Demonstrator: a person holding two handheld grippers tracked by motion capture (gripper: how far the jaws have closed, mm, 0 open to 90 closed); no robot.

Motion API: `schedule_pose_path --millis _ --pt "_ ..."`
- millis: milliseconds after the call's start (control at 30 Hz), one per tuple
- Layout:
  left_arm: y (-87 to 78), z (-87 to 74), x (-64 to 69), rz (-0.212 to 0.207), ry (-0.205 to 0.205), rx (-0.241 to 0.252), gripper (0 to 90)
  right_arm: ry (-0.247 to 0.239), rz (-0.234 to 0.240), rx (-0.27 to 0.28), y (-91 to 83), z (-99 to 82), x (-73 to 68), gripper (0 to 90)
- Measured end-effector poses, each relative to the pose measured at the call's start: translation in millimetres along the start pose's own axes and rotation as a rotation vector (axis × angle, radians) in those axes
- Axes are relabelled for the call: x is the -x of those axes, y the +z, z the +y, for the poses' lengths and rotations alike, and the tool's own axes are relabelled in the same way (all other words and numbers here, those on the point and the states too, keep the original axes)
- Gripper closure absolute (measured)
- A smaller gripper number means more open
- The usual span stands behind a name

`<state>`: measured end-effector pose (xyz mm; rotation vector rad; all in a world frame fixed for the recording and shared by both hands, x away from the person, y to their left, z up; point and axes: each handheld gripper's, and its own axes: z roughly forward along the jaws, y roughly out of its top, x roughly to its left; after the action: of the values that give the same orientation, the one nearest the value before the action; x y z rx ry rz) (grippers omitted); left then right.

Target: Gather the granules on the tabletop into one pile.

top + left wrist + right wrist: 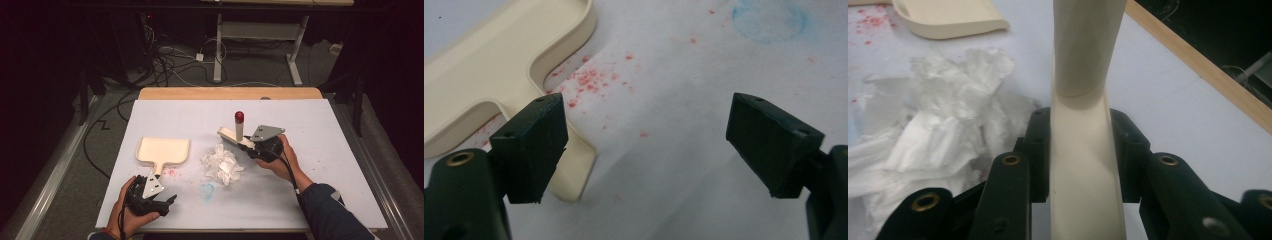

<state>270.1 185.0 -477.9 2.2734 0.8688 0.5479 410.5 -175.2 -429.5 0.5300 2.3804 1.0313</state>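
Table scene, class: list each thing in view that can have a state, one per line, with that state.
Left gripper: open, nothing between the jaws, beside the dustpan's handle.
Right gripper: shut on the brush's cream handle.
Brush: held above the table, red-capped end up.
Dustpan: flat on the table, nothing in it, not held.
Tissue: crumpled, lying loose on the table.
Table: speckled with red crumbs, one blue smudge.

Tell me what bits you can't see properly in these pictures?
- Brush: in the right gripper view the top edge cuts off its upright handle, and the right claw, clamped on it, covers its sides.
- Dustpan: in the left gripper view the edges cut off most of it, and one jaw of the open left claw hides part of its handle.
- Crumpled paper: in the high view, too small to tell what lies beneath.
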Motion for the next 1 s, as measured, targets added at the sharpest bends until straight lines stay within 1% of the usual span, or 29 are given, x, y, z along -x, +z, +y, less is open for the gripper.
schedule_pose_path --millis 33,100,167,267,367,400,467,500,600,633,667,833,1000 --pt "-0.5 -0.2 0.1 0.002 0.000 -0.001 16.3 -0.007 0.000 -0.004 0.2 0.9 -3.1 67.9" --pt "-1.3 -0.1 0.2 0.003 0.002 0.002 16.3 0.002 0.026 0.004 -0.8 1.5 -6.4 68.0" --pt "-1.7 0.1 0.5 0.004 0.003 0.003 16.3 0.004 0.041 0.008 -2.4 1.9 -9.0 68.0" --pt "-1.5 0.6 1.1 0.004 0.006 0.001 16.3 -0.011 0.062 0.010 -4.7 2.2 -13.2 68.0" --pt "-0.6 0.7 1.6 0.003 0.008 -0.002 16.3 -0.015 0.082 0.011 -7.1 1.9 -16.5 68.0" --pt "-0.6 0.6 1.7 0.003 0.009 -0.001 16.3 -0.020 0.082 0.009 -8.1 1.7 -16.6 68.0" --pt "-1.0 0.5 1.5 0.003 0.008 0.002 16.3 -0.002 0.098 0.022 -10.0 1.1 -14.5 68.1" --pt "-1.3 0.5 1.2 0.004 0.006 0.002 16.3 0.004 0.099 0.025 -11.0 0.9 -13.8 68.1" --pt "-1.7 0.2 0.7 0.007 0.005 0.002 16.3 -0.013 0.055 0.017 -14.3 1.4 -12.7 68.1" --pt "-1.7 0.2 0.7 0.007 0.005 0.002 16.3 -0.013 0.055 0.017 -14.3 1.4 -12.7 68.1" --pt "-1.5 0.2 0.3 0.009 0.001 0.001 16.4 -0.001 0.044 0.023 -17.6 0.8 -10.3 68.1" --pt "-1.3 0.1 0.1 0.007 0.003 0.002 16.5 0.007 0.007 0.045 -29.3 -0.3 -2.7 68.1" --pt "-2.1 -1.2 -2.3 0.010 -0.012 0.006 16.4 0.016 -0.025 0.061 -43.3 -0.8 4.5 68.1"
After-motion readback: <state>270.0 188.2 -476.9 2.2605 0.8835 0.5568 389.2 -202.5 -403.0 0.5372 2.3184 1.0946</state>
